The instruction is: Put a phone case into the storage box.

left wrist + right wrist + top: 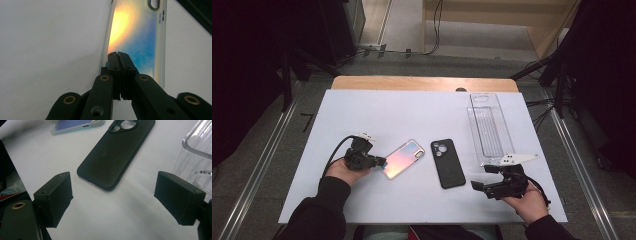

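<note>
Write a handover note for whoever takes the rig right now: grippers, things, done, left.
Left gripper: jaws shut on the near end of the iridescent phone case, which lies flat on the white table.
Right gripper: jaws wide open, holding nothing, short of the black phone case.
Clear tray: far right, nothing in it.
Done: left grip taken.
Left: probably both cases to the tray; neither has been lifted.

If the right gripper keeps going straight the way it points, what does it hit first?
Most likely the black phone case, lying flat just ahead of the open right gripper; only bare white table lies between. Depth is hard to judge.
</note>
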